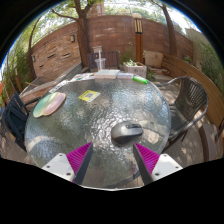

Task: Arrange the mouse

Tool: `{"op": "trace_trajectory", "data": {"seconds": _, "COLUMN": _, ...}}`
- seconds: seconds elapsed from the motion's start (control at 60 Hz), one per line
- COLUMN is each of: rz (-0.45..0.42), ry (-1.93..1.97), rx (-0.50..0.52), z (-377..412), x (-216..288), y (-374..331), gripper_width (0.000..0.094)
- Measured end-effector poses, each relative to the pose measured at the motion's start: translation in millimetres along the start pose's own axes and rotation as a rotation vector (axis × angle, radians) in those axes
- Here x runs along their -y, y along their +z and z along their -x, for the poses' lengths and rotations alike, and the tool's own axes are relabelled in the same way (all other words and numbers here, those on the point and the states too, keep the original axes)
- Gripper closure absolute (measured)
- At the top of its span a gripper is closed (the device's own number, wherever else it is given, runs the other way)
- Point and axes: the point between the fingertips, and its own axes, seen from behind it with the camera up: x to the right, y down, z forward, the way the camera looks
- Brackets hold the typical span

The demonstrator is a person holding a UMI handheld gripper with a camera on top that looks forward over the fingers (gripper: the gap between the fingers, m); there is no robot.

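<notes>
Just ahead of the spread, empty fingers [113,158], a grey mouse [126,133] is seen resting on the glass table [95,125].

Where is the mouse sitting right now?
In the gripper view, the mouse lies on the round glass table near its closer edge, just ahead of the open gripper jaws and nearer the right one, not touching either.
</notes>
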Motion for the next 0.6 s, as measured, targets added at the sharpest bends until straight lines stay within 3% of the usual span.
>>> {"op": "trace_trajectory", "data": {"seconds": 0.417, "rz": 0.005, "ry": 0.116, "rx": -0.007, "z": -10, "x": 52, "y": 83, "gripper_width": 0.0116}}
{"op": "trace_trajectory", "data": {"seconds": 0.55, "rz": 0.023, "ry": 0.051, "rx": -0.088, "z": -19, "x": 57, "y": 100, "gripper_width": 0.0269}}
{"op": "trace_trajectory", "data": {"seconds": 0.6, "rz": 0.024, "ry": 0.013, "rx": -0.124, "z": -25, "x": 58, "y": 103, "gripper_width": 0.0417}}
